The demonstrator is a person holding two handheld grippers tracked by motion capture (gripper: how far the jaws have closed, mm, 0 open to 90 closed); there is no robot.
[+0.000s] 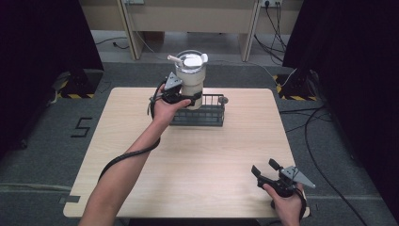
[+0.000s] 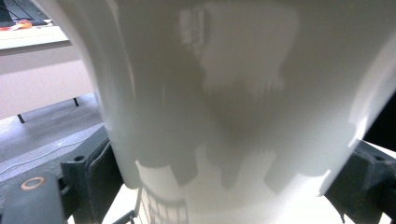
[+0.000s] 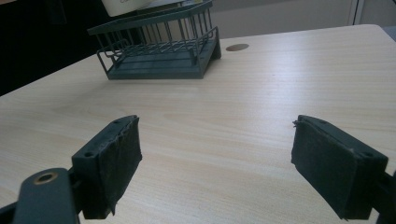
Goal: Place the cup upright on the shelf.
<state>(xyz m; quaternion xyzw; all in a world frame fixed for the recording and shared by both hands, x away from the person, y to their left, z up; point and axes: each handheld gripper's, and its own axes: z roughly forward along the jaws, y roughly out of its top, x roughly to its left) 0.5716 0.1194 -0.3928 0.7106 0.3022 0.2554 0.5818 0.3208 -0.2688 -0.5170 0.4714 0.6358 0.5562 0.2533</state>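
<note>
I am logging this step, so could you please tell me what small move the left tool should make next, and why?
Probably ease straight down a little. The left tool grips the white tumbler low on its body, and the cup appears to hang over the dark wire rack, its base apparently still above the rack floor. The right tool waits open, far off.

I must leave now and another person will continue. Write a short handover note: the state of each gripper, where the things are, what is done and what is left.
Left gripper: shut on the white tumbler, jaws on its two sides, holding it upright at the dark wire rack on the far side of the table.
Right gripper: open, holds nothing, near the table's near right corner.
Done: the tumbler is gripped, lid and straw on.
Cannot tell: whether the tumbler's base rests in the rack or hangs above it.
Left, probably: finish moving the tumbler, then release it.
</note>
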